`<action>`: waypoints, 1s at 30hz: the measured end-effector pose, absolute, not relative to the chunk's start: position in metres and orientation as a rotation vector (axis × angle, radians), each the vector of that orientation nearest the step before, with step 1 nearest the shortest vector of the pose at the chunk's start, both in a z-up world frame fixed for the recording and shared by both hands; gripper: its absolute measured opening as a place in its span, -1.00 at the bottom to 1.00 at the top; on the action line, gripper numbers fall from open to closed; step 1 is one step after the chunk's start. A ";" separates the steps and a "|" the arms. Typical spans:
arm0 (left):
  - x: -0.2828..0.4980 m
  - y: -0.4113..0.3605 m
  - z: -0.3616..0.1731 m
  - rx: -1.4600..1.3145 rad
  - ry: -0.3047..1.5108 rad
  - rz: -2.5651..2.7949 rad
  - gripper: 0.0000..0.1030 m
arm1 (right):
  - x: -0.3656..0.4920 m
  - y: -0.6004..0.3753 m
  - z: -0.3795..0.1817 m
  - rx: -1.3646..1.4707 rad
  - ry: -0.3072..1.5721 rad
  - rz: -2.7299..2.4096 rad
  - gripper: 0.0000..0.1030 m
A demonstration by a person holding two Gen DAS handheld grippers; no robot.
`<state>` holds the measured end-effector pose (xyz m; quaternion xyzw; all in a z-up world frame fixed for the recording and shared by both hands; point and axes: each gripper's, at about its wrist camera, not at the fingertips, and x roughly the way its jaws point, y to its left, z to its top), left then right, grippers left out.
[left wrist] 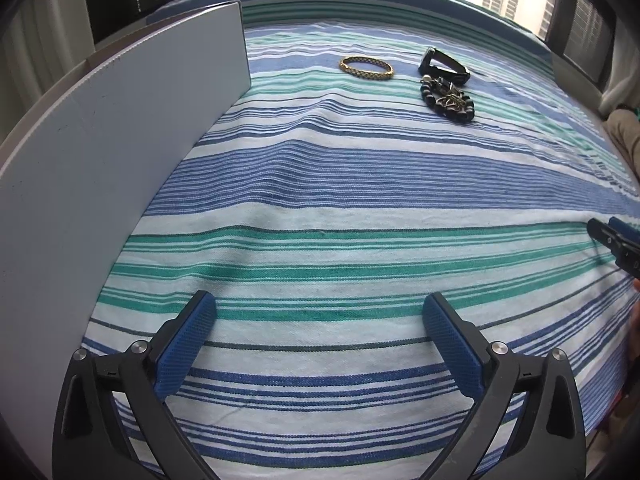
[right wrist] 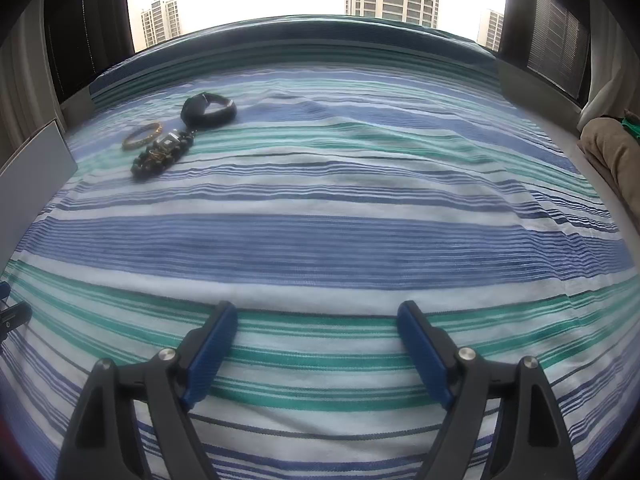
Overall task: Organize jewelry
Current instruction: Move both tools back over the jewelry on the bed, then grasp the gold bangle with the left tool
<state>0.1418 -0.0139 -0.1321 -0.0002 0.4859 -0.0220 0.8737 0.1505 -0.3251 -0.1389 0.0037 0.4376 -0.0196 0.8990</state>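
A gold bangle [left wrist: 366, 67] lies far off on the striped cloth [left wrist: 340, 184]. Beside it lie a black band bracelet [left wrist: 443, 63] and a dark beaded bracelet with metal charms [left wrist: 447, 98]. My left gripper [left wrist: 319, 312] is open and empty, low over the near cloth. In the right wrist view the bangle [right wrist: 142, 135], black band [right wrist: 209, 109] and beaded bracelet [right wrist: 161, 155] lie at the far left. My right gripper [right wrist: 317, 320] is open and empty, far from them. Its tip shows at the right edge of the left wrist view [left wrist: 616, 242].
A flat grey-white board or lid [left wrist: 120, 152] stands along the left side of the cloth; it also shows in the right wrist view [right wrist: 32, 168]. A window with tower blocks lies beyond the far edge. A beige cushion [right wrist: 612, 152] sits at the right.
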 end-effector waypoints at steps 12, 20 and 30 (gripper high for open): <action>0.141 -0.014 -0.131 0.009 1.075 -0.052 0.99 | 0.150 -0.325 -0.139 0.008 0.905 -0.041 0.63; 0.140 -0.015 -0.125 0.018 1.132 -0.102 0.98 | 0.150 -0.325 -0.139 0.008 0.905 -0.040 0.63; 0.173 -0.021 -0.043 -0.098 1.070 -0.248 0.99 | 0.148 -0.325 -0.139 0.007 0.899 -0.041 0.64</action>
